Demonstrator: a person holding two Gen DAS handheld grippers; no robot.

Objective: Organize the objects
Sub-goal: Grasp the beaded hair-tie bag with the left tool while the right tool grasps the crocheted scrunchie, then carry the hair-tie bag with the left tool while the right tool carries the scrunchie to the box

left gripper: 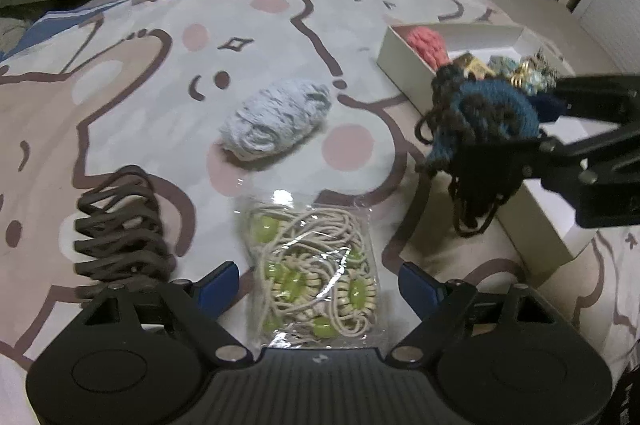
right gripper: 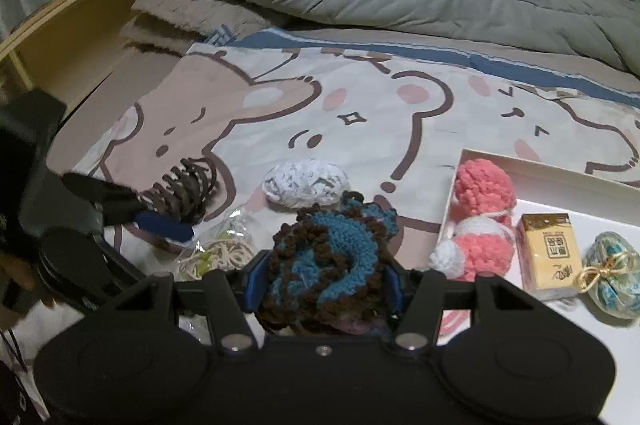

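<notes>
My right claw (right gripper: 322, 285) clamped on the blue-brown crochet piece (right gripper: 332, 257), beside the white box (right gripper: 560, 173); my left claw (left gripper: 320, 289) spread wide over the bagged cords (left gripper: 316, 273)

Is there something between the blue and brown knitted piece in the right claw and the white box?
Nothing visible blocks it. The right claw holds the knitted piece just left of the white box. Inside, the pink yarn toy fills the near-left corner.

dim indoor light, soft shadows, glare on plastic bag (left gripper: 312, 265) (faint), fisheye-bent dark corners, slight blur
</notes>
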